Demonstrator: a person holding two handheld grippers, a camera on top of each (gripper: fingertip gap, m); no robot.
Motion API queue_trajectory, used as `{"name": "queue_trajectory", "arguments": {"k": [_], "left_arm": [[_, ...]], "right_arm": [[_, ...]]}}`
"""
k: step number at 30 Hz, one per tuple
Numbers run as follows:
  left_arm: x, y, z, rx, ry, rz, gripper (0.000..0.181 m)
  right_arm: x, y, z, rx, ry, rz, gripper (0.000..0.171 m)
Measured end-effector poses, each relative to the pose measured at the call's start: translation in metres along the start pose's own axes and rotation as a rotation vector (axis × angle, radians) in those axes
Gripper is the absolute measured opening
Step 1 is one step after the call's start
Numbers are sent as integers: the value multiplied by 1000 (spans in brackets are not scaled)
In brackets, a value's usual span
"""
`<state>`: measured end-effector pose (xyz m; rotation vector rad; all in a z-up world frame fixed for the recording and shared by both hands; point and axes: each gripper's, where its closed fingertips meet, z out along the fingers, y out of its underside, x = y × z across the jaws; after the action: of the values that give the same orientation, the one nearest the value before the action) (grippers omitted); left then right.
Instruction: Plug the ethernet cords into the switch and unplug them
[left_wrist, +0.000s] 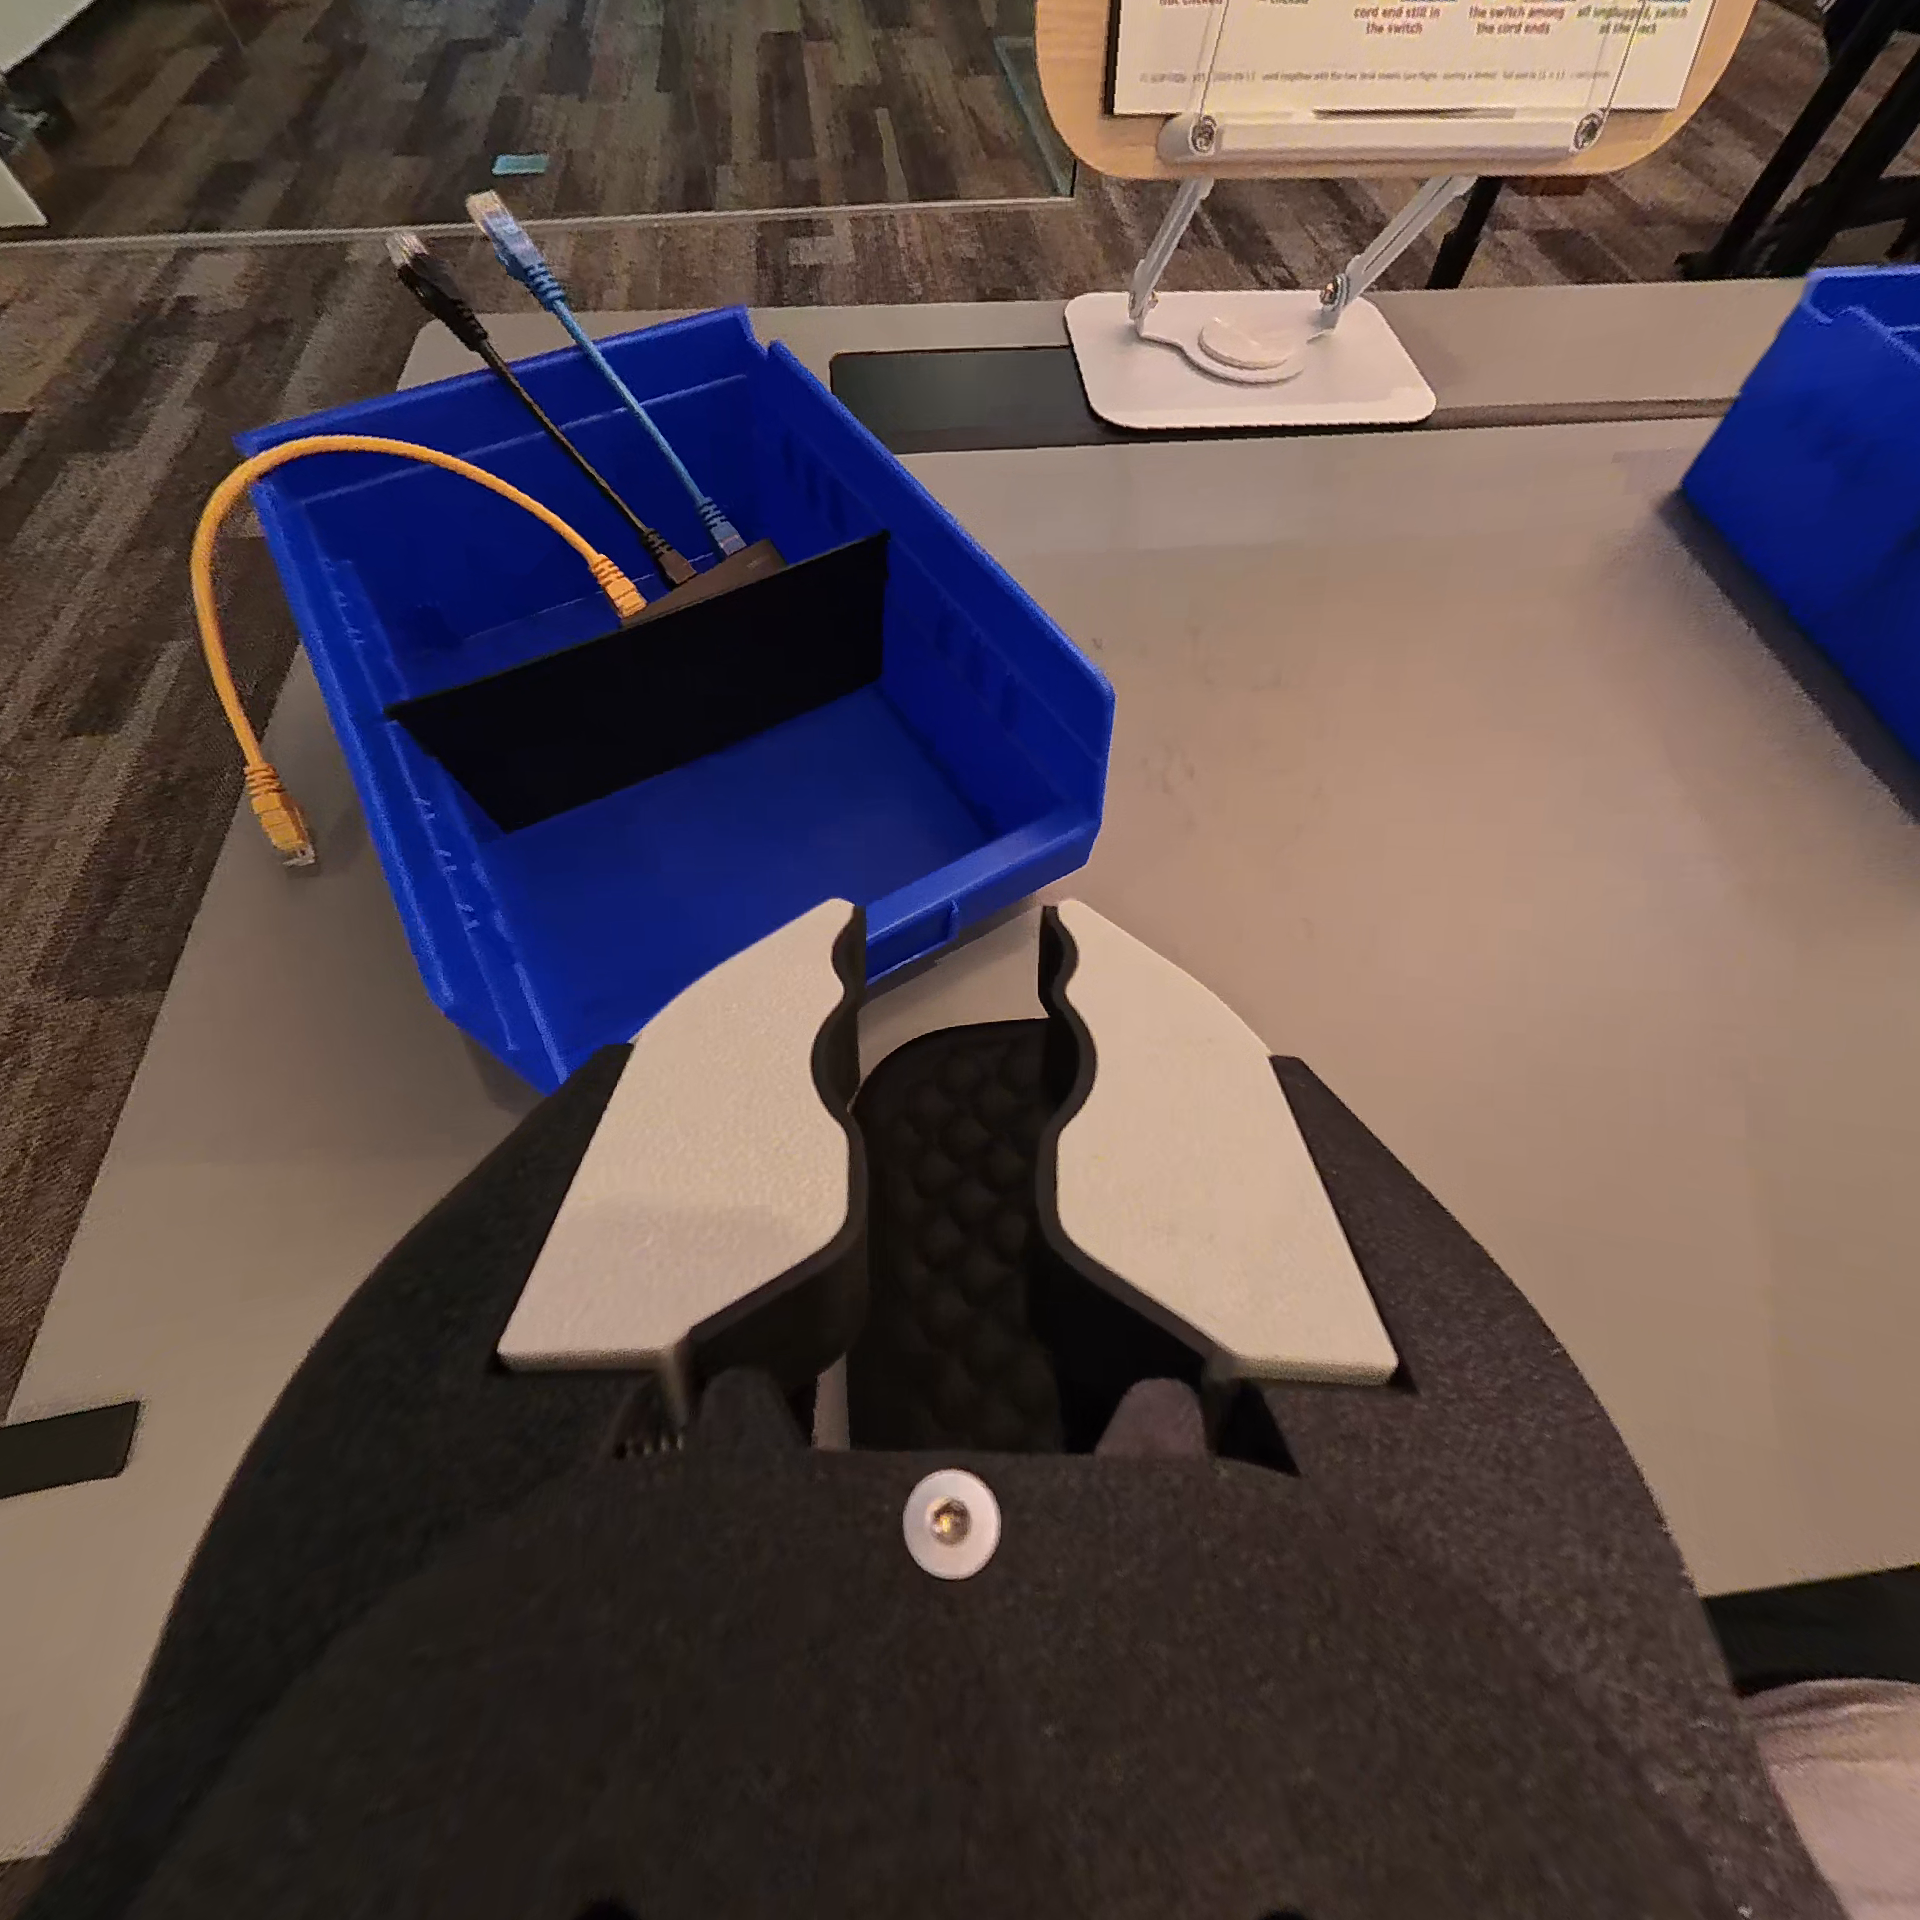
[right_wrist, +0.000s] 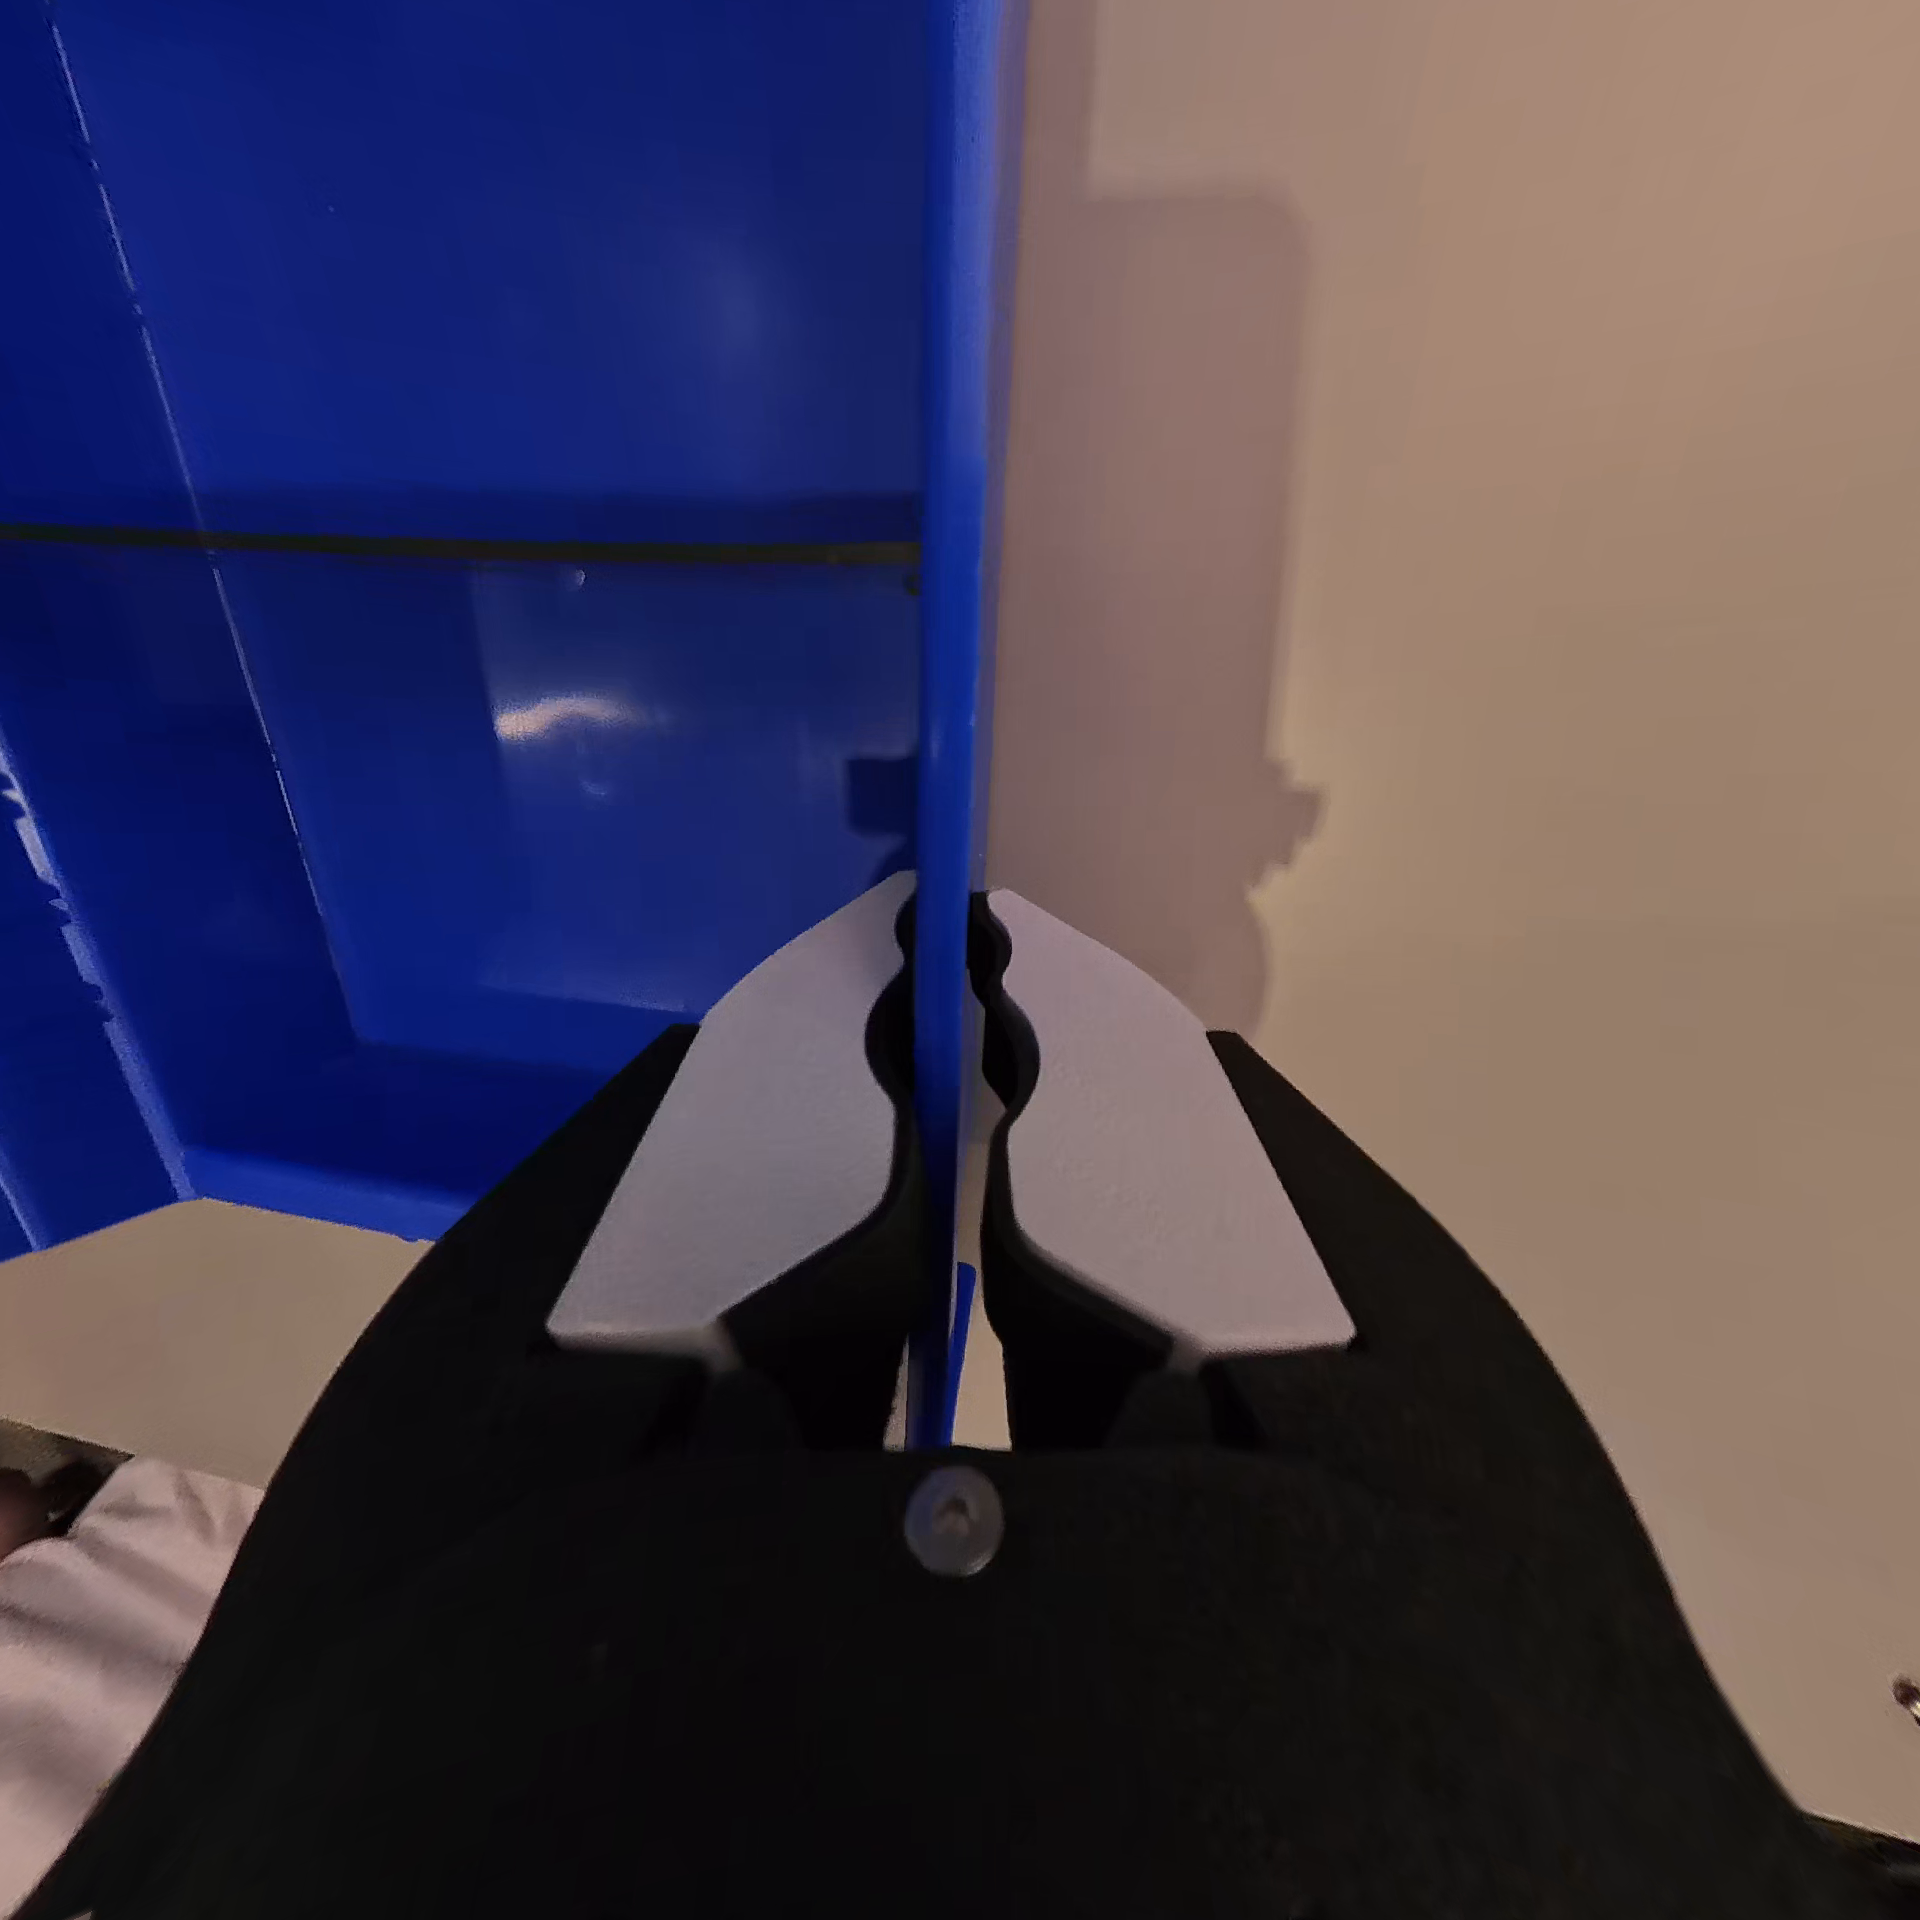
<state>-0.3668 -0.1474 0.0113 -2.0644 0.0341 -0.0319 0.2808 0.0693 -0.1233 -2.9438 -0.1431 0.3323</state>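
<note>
In the left wrist view a blue bin (left_wrist: 997, 665) sits on the grey table, split by a black divider (left_wrist: 665, 686). Behind the divider a black switch (left_wrist: 717, 587) stands with a yellow cord (left_wrist: 343, 457), a black cord (left_wrist: 540, 416) and a blue cord (left_wrist: 623, 384) plugged into it. The yellow cord loops out over the bin's left wall; its free plug (left_wrist: 281, 821) lies on the table. My left gripper (left_wrist: 948, 920) is open and empty just before the bin's near edge. My right gripper (right_wrist: 943, 894) is shut on the side wall of a second blue bin (right_wrist: 951, 520).
A white stand (left_wrist: 1257, 353) holding a wooden board with a sheet stands at the table's back edge. The second blue bin (left_wrist: 1829, 488) sits at the right edge in the left wrist view. The grey table (left_wrist: 1403, 779) spreads between the bins. Carpet floor lies beyond the left edge.
</note>
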Motion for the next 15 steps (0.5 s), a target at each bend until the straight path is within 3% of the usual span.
{"name": "queue_trajectory", "arguments": {"k": [6, 15], "left_arm": [[4, -1, 8, -18, 1, 14, 31], [2, 3, 12, -37, -3, 18, 31]], "right_arm": [[38, 10, -10, 30, 14, 66, 5], [47, 20, -13, 39, 21, 12, 5]]}}
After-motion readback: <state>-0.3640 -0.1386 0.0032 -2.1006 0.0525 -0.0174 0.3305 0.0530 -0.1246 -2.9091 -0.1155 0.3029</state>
